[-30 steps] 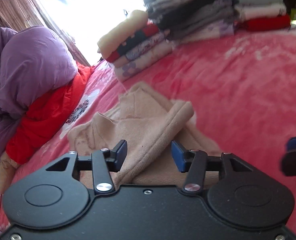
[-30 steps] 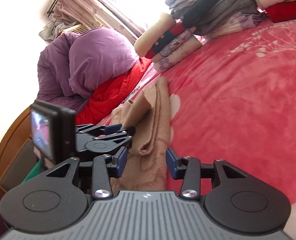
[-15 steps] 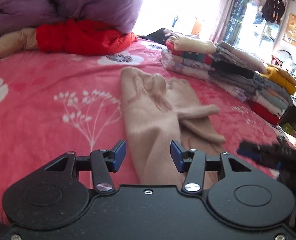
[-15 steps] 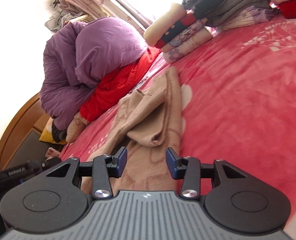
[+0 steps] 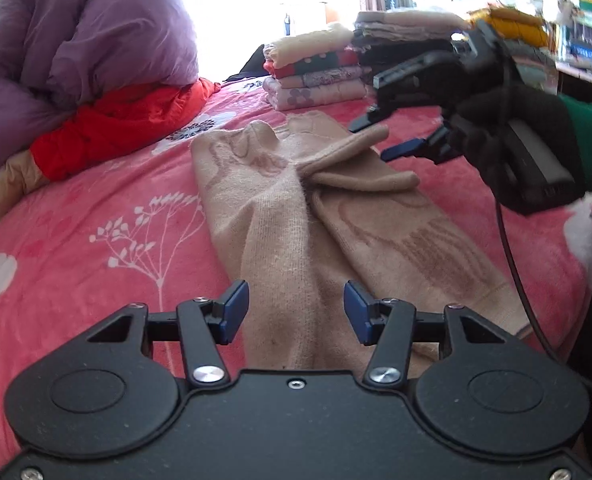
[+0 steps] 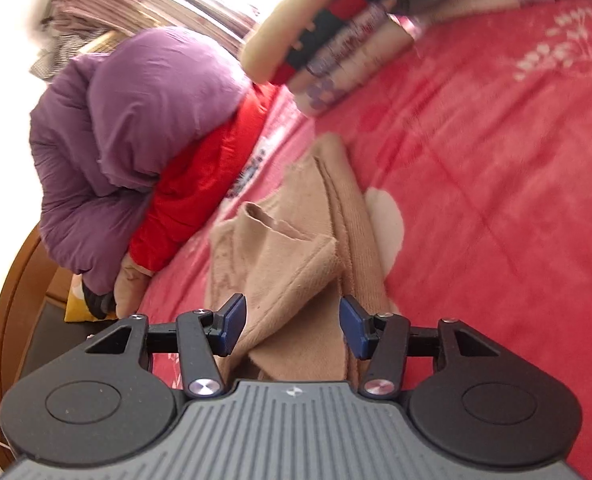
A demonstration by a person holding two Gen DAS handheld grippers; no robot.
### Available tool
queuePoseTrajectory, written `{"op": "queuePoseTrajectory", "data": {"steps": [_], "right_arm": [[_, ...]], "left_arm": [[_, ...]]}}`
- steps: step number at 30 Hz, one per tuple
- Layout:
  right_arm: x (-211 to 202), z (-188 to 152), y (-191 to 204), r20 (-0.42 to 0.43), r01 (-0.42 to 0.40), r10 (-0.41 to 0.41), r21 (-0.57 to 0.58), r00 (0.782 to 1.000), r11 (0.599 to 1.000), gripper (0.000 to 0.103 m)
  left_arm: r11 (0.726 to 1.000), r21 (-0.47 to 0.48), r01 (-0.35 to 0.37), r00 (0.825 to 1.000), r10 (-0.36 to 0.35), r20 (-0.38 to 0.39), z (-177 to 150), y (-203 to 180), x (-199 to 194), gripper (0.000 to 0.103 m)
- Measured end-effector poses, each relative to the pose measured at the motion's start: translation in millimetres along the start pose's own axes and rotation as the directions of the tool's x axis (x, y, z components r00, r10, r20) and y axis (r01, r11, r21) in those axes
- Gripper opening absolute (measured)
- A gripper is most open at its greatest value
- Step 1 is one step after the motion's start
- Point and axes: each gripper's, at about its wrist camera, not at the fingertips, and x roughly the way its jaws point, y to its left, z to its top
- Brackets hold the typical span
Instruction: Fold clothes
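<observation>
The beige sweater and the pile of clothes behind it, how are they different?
The beige sweater lies alone, spread long on the pink blanket, with one sleeve flopped across it; the pile of clothes is neatly folded and stacked. The sweater is one plain colour; the pile mixes cream, red, black and flowery layers. Both rest on the same bed.

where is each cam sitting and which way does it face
Left wrist: sits on the left gripper, low at the near end of the beige sweater, facing along it to the folded stack; shows its open fingers, plus the right gripper in a gloved hand.
Right wrist: sits on the right gripper, tilted, looking over the sweater's folded sleeve toward the purple duvet; only its open fingers show.
Shared: sweater, duvet, stack, pink bedspread.
</observation>
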Motion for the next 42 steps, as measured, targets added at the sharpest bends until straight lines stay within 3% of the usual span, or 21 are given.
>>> {"op": "queuePoseTrajectory", "data": {"steps": [7,8,9,13,19,24,26,29,30,31,33,35,36,42], "right_arm": [[37,4,8,-0.046,0.038,-0.035,0.07,0.998,0.997,0.049],[38,3,14,-0.043,0.055,-0.053,0.038,0.998,0.998,0.031],[39,2,20,-0.04,0.072,-0.072,0.007,0.997,0.997,0.015],[38,1,43,-0.026,0.129,-0.132,-0.106,0.991,0.986,0.015],[21,8,59,0.009,0.159,-0.161,-0.224,0.987,0.962,0.015],[17,16,53,0.005,0.112,-0.113,-0.201,0.994,0.973,0.017],[16,21,54,-0.003,0.127,-0.13,-0.202,0.992,0.971,0.02],[14,13,52,-0.03,0.099,-0.104,-0.141,0.994,0.985,0.054],[14,9,51,-0.041,0.085,-0.091,-0.116,0.995,0.99,0.055],[14,5,50,-0.052,0.072,-0.076,-0.091,0.996,0.993,0.055],[14,-4,47,-0.072,0.045,-0.047,-0.04,0.996,0.998,0.055],[23,-11,47,-0.079,0.063,-0.066,-0.033,0.995,0.997,0.055],[26,-14,48,-0.076,0.078,-0.08,-0.027,0.994,0.997,0.055],[46,-18,38,-0.059,0.09,-0.084,0.09,0.995,0.992,0.053]], "left_arm": [[0.995,0.096,-0.015,0.997,0.022,-0.07,-5,-7,7,0.05],[0.992,0.122,-0.024,0.997,0.033,-0.075,-5,-9,7,0.047],[0.989,0.143,-0.033,0.996,0.045,-0.079,-6,-10,6,0.035],[0.991,0.132,-0.009,0.996,0.02,-0.084,-4,-8,0,0.016],[0.997,0.016,0.077,0.995,-0.076,-0.071,4,-4,-8,0.01],[0.97,-0.15,0.193,0.974,-0.207,-0.09,3,6,4,0.01],[0.955,-0.207,0.213,0.968,-0.235,-0.085,2,12,7,0.01],[0.946,-0.237,0.222,0.971,-0.237,-0.036,6,20,2,0.012],[0.943,-0.242,0.229,0.97,-0.241,-0.021,6,22,1,0.02],[0.945,-0.237,0.225,0.972,-0.234,-0.009,7,23,-1,0.037],[0.963,-0.194,0.185,0.982,-0.189,0.0,8,19,-5,0.049],[0.984,-0.126,0.127,0.992,-0.127,0.011,8,13,-8,0.049],[0.983,-0.131,0.132,0.991,-0.132,0.011,8,14,-8,0.048],[0.94,-0.25,0.232,0.969,-0.246,-0.024,-1,35,3,0.049]]}}
